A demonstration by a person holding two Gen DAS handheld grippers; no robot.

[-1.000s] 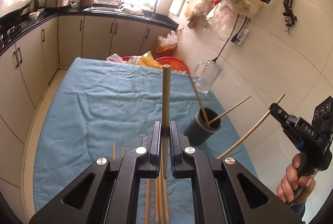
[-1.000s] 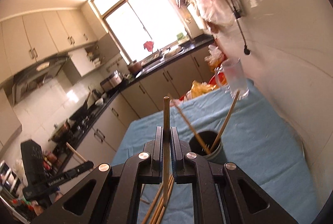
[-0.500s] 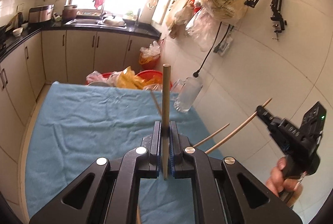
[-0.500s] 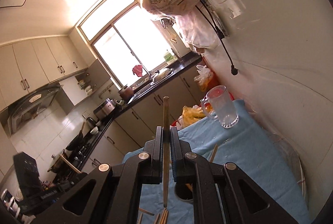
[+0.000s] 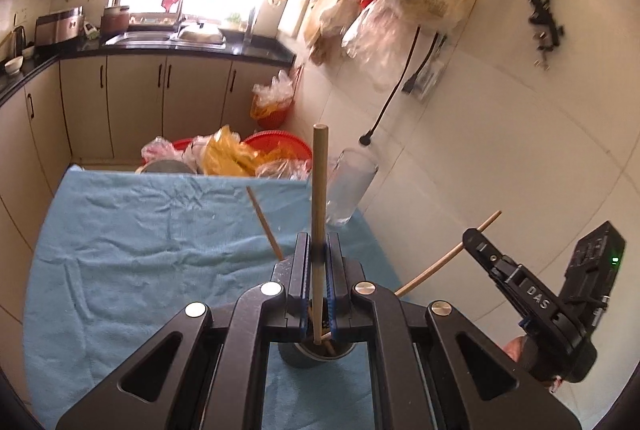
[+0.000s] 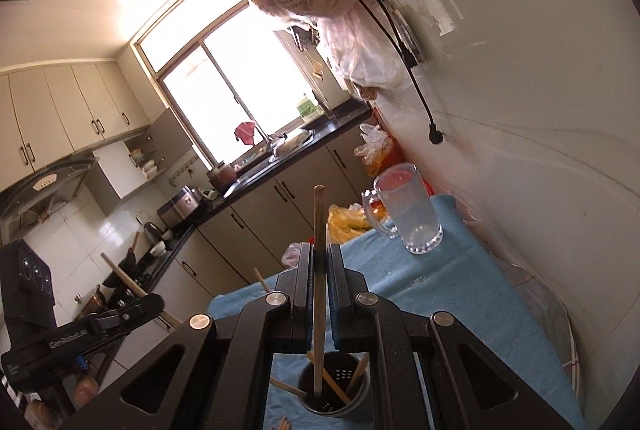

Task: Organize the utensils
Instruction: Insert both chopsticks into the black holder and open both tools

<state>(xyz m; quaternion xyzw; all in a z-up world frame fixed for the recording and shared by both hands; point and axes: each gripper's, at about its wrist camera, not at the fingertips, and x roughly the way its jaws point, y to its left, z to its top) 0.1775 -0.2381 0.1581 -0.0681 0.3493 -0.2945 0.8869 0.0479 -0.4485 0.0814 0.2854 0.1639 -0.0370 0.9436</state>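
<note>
Claw (image 5: 318, 262) hiding holder (image 5: 316, 356) rim

Left gripper (image 5: 318, 262) and right gripper (image 6: 319, 262) both clamped (fingers nearly together).

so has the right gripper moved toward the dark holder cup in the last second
Yes. The right gripper came in over the dark holder cup; its chopstick tip now hangs inside the rim.

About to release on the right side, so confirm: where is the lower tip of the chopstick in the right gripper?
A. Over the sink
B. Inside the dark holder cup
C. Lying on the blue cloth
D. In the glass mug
B: in the right wrist view the chopstick, clamped in the right gripper, ends inside the dark holder cup, beside other chopsticks.
</note>
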